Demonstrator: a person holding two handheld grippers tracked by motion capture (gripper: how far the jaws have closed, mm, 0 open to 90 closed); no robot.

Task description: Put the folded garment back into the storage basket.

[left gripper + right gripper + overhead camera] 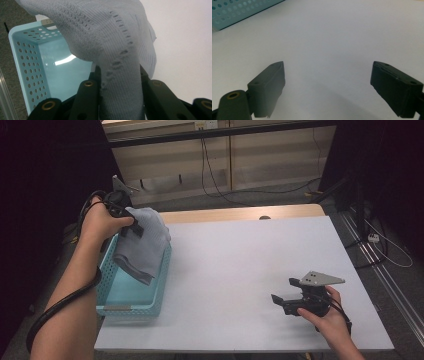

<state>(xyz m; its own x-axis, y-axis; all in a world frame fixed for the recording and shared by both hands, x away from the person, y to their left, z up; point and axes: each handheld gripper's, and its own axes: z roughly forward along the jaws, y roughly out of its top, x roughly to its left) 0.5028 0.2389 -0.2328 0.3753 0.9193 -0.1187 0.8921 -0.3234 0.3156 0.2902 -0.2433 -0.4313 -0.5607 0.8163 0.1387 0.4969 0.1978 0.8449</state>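
The left gripper [131, 223] pinches a grey knitted cloth [145, 240], which hangs above the light blue perforated basket [131, 308] at the left edge of the white table [240, 270]. The right gripper [285, 295] rests low over the table with its jaws spread wide, holding nothing.

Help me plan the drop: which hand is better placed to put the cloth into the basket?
Left. Its tool is shut on the cloth, which hangs over the basket rim. The right tool sits open near the table's far side, holding nothing.
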